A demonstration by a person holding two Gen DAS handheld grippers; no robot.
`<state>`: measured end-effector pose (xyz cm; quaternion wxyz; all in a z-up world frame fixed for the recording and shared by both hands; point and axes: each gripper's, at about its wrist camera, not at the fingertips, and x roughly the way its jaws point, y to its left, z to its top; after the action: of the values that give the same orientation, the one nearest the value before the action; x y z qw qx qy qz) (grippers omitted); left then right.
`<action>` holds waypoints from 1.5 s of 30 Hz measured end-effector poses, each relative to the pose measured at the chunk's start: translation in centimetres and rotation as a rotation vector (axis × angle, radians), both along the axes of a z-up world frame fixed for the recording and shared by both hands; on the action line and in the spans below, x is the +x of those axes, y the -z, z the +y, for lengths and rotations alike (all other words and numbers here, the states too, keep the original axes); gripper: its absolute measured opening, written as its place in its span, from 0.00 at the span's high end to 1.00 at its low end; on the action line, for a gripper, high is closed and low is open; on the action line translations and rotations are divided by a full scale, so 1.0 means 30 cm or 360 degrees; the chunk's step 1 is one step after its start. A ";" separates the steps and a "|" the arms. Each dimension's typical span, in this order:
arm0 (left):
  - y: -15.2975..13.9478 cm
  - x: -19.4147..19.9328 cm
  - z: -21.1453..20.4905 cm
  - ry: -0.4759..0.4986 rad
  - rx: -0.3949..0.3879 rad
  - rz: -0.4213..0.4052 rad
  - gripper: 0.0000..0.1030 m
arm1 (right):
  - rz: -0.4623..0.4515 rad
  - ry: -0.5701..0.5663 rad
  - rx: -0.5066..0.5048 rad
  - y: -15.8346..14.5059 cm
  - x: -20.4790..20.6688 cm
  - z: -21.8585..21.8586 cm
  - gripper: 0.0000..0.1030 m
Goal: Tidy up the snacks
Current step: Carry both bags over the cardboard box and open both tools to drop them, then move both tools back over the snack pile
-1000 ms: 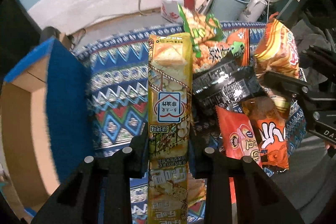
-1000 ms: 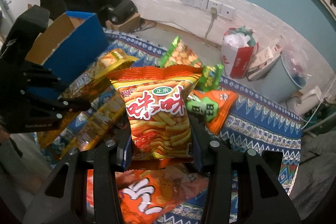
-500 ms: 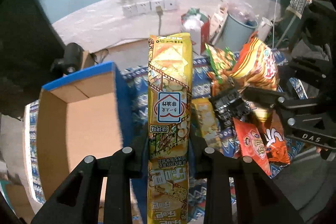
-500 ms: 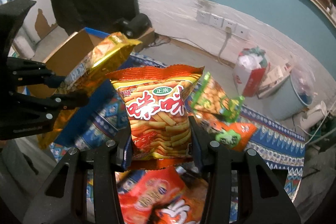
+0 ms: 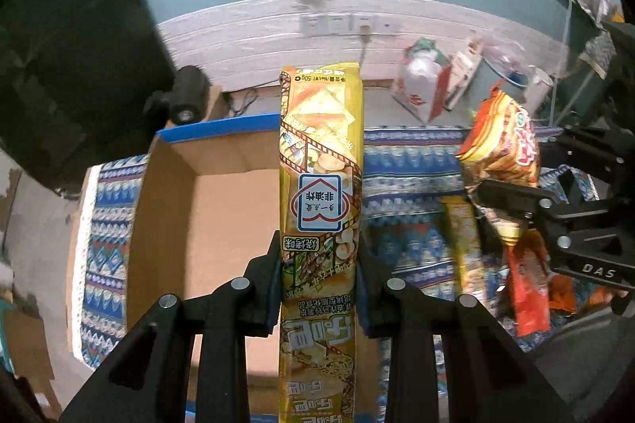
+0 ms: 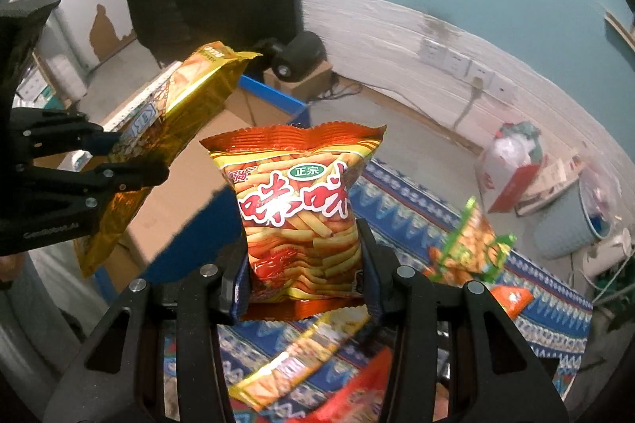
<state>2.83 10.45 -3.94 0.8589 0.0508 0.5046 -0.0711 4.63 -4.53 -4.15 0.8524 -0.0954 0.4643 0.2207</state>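
My left gripper (image 5: 319, 252) is shut on a long yellow cracker packet (image 5: 320, 161), held upright over the open cardboard box (image 5: 206, 220) with the blue rim. My right gripper (image 6: 303, 244) is shut on an orange bag of shrimp sticks (image 6: 297, 208). In the right wrist view the yellow cracker packet (image 6: 170, 113) and the left gripper (image 6: 131, 161) hang at the left, above the cardboard box (image 6: 186, 193). In the left wrist view the orange bag (image 5: 500, 145) and the right gripper (image 5: 504, 193) show at the right.
Several loose snack packets lie on the patterned cloth (image 5: 405, 169): a green bag (image 6: 468, 252), a yellow packet (image 6: 293, 359) and red packets (image 5: 528, 296). A wall with sockets (image 6: 464, 62), a red-white bag (image 6: 512, 161), a bin (image 6: 575, 212) and a dark roller (image 5: 186, 97) stand behind.
Both grippers have swung left and risen with their packets. The box has come from the left edge to lie under the yellow packet; the snack pile has slid right and down.
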 end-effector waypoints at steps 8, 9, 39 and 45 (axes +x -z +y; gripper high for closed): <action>0.053 0.005 0.137 -0.0115 0.0025 0.0036 0.70 | 0.0015 -0.0099 -0.0002 0.017 0.045 0.167 0.57; 0.064 0.008 0.152 -0.0132 0.0039 0.0046 0.70 | 0.0016 -0.0110 -0.0002 0.019 0.050 0.185 0.57; 0.144 -0.019 0.378 -0.0392 0.0051 0.0166 0.46 | 0.0216 -0.0252 -0.0030 0.184 0.147 0.484 0.36; 0.117 -0.020 0.308 -0.0314 0.0036 0.0145 0.36 | 0.0166 -0.0181 -0.0026 0.134 0.126 0.416 0.31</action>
<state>2.25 19.69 -7.44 0.8373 0.0072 0.5464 0.0173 8.41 7.95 -8.16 0.8124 -0.1171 0.5036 0.2696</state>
